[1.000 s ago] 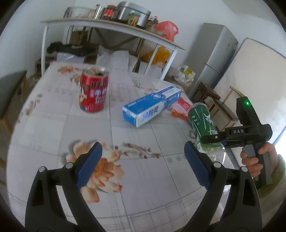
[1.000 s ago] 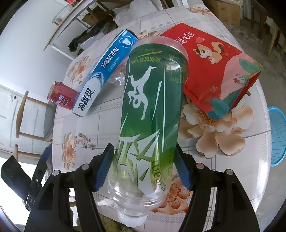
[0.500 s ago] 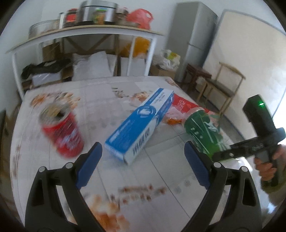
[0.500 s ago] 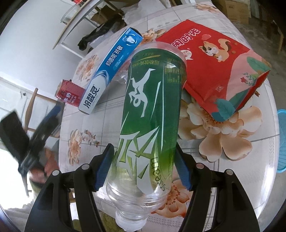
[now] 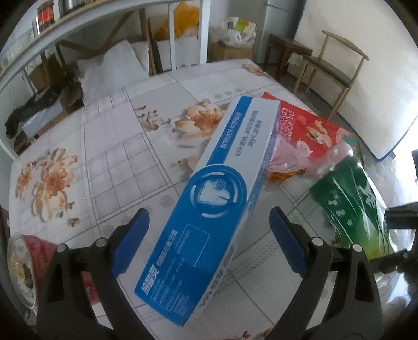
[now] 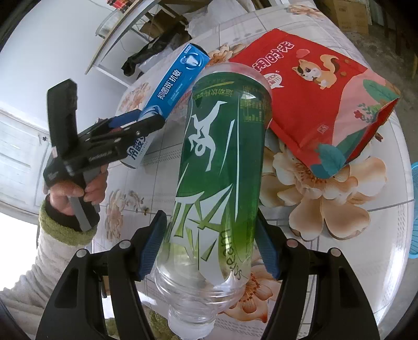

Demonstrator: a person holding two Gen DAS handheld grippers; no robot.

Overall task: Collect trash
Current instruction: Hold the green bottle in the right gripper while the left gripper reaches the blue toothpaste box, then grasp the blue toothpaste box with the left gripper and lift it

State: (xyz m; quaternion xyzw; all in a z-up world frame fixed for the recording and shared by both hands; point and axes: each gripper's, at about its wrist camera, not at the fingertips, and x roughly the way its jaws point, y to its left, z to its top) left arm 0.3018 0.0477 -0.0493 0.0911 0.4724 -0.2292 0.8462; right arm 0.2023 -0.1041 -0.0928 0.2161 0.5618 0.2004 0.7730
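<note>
My right gripper (image 6: 210, 248) is shut on a green-labelled plastic bottle (image 6: 222, 167), held above the table; the bottle also shows in the left wrist view (image 5: 350, 201). My left gripper (image 5: 209, 240) is open, its jaws on either side of the near end of a blue and white toothpaste box (image 5: 216, 206) without touching it; the box also shows in the right wrist view (image 6: 172, 86). A red snack bag (image 6: 321, 94) lies behind the bottle. A red can (image 5: 28, 264) stands at the left gripper's left.
The round table (image 5: 109, 146) has a flowered cloth. A crumpled clear wrapper (image 5: 290, 157) lies between box and bag. A wooden chair (image 5: 331, 62) and a shelf table (image 5: 78, 23) stand beyond. A blue basket (image 6: 414, 209) is off the table's right edge.
My left gripper has moved right and forward from the red can to the toothpaste box, which now lies between its open jaws. My right gripper still holds the bottle.
</note>
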